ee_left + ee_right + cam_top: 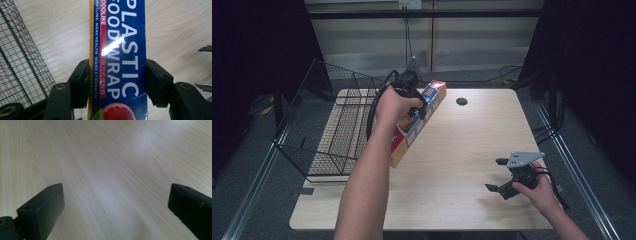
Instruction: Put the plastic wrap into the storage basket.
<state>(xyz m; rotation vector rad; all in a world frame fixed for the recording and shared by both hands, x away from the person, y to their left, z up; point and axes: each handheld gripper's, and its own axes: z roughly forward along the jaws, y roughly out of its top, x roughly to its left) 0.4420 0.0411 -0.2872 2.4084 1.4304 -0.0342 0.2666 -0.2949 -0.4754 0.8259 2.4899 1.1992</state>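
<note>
- Left gripper (117, 75) clamps the wrap box (120, 50) across its width; its own view reads the label
- High view shows the box tilted beside the basket (319, 125)
- Right gripper (498, 175) gapes wide, holding nothing, over bare table (112, 157)

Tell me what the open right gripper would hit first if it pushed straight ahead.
Probably the pale wooden tabletop itself: the right gripper looks down along bare wood, nothing between its jaws, though depth is unclear.
</note>
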